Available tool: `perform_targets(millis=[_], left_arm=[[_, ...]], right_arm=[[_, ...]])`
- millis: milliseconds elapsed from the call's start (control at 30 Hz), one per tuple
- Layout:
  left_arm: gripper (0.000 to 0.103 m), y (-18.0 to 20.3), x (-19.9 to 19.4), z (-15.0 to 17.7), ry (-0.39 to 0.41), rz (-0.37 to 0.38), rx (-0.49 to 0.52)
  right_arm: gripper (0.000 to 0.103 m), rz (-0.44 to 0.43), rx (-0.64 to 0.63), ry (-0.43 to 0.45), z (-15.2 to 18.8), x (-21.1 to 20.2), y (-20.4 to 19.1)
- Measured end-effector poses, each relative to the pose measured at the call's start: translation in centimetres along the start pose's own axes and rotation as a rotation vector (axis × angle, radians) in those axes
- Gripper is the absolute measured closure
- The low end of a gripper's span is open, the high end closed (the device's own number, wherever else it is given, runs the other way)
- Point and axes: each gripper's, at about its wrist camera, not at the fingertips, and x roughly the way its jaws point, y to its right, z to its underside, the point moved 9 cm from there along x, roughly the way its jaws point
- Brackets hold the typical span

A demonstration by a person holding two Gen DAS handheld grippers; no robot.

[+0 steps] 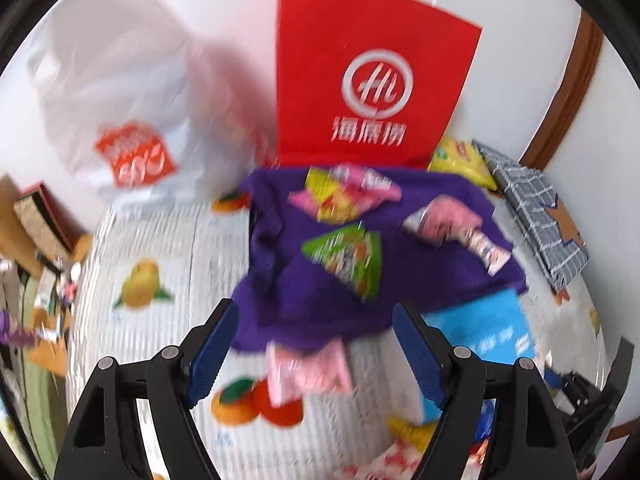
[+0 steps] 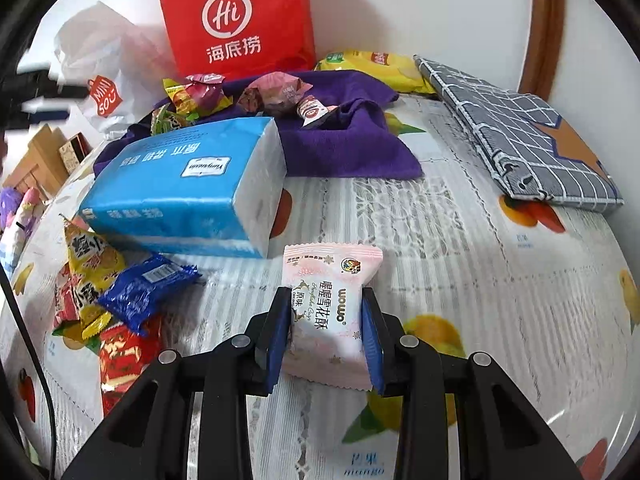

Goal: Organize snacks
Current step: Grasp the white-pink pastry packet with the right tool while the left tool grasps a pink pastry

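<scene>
My right gripper (image 2: 325,292) is shut on a pink snack packet (image 2: 332,276), both blue pads pressing its sides just above the tablecloth. A purple cloth (image 2: 340,148) lies further back with several wrapped snacks on it, among them a green packet (image 1: 348,258) and a pink candy (image 1: 452,222). My left gripper (image 1: 316,306) is open over the near edge of the purple cloth (image 1: 288,280). The left wrist view is blurred. Another pink packet (image 1: 308,372) lies on the table below the left fingers, not touched by them. A loose snack pile (image 2: 104,292) sits at the left.
A blue tissue pack (image 2: 188,184) lies left of the held packet. Against the wall stand a red paper bag (image 2: 240,16) and a white plastic bag (image 2: 100,64). A yellow chip bag (image 2: 376,66) and a grey checked folded cloth (image 2: 516,136) lie at the back right.
</scene>
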Motion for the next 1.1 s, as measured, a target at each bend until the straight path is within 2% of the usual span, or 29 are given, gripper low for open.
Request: perform_targets(millis=[133,233,333,533,667,733,800,867,900,967,1100], left_arm=[[0.025,-1.0,1.5,3.4,-0.049,-0.027,-0.008],[0.025,-1.7,3.0,5.1,-0.08,-0.006,-0.042],[0.025,-1.9,4.2,5.7,-0.101,0.013,-0.07],[0.025,-0.9,6.0,5.8,-0.12,0.044,-0.065],[0.025,-0.1,7.4,6.2,-0.15,0.029,-0.066],[0.025,0.1,7.9,6.2,-0.132,-0.006,-0.05],[0.029,0.0,8.0,6.2,-0.102,-0.056,-0.027],[0.043,-0.2,7.7,6.2,-0.08,-0.085,-0.021],[0.047,-0.2,7.5,6.2,-0.078,-0.073,-0.024],[0.062,-0.3,7.0,6.5,-0.076,-0.072,-0.027],[0.062,-0.2,6.0,7.6,-0.074,-0.068,-0.009]], right_arm=[[0.068,0.003,0.013,-0.001,0.1,0.0,0.0],[0.068,0.019,-0.001,-0.004,0.1,0.0,-0.1],[0.068,0.028,-0.008,-0.006,0.2,0.1,-0.1],[0.068,0.016,0.001,-0.006,0.1,0.0,0.1],[0.067,0.034,-0.015,-0.01,0.2,0.1,0.0],[0.066,0.037,-0.022,-0.011,0.2,0.1,-0.1],[0.065,0.038,-0.025,-0.012,0.1,0.1,-0.1],[0.065,0.033,-0.023,-0.012,0.2,0.1,-0.1],[0.065,0.032,-0.022,-0.012,0.2,0.1,-0.1],[0.065,0.029,-0.021,-0.011,0.1,0.1,-0.1],[0.065,0.025,-0.017,-0.011,0.1,0.1,-0.1]])
